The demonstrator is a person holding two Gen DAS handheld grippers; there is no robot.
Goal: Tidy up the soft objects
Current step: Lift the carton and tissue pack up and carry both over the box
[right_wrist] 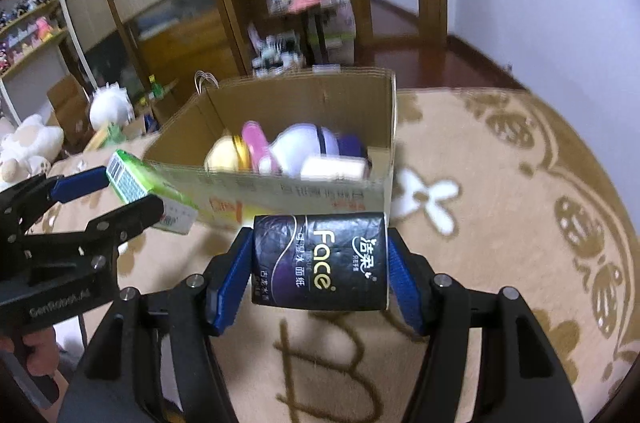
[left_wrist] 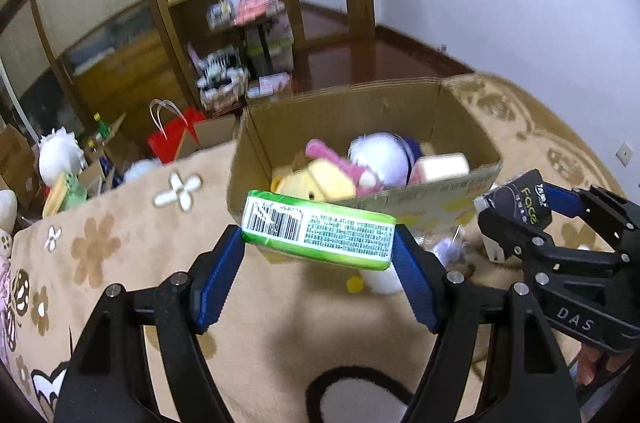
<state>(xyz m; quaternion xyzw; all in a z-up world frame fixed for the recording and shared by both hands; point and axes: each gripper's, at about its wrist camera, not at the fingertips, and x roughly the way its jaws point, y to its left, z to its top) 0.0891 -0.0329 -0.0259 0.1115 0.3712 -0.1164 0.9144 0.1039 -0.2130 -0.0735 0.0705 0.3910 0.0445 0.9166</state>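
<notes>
Left gripper (left_wrist: 319, 247) clamps the green tissue pack (left_wrist: 318, 235) end-to-end, right gripper (right_wrist: 320, 263) pinches the dark Face tissue pack (right_wrist: 320, 260). Both hang before the cardboard box (right_wrist: 296, 103), near its front wall, likely staged for dropping beside the plush toys (right_wrist: 296, 149).

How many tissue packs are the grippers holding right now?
2. The green tissue pack is clamped in the left gripper; the black Face tissue pack is clamped in the right gripper. Both hang just short of the cardboard box. Others may be hidden inside it.
</notes>
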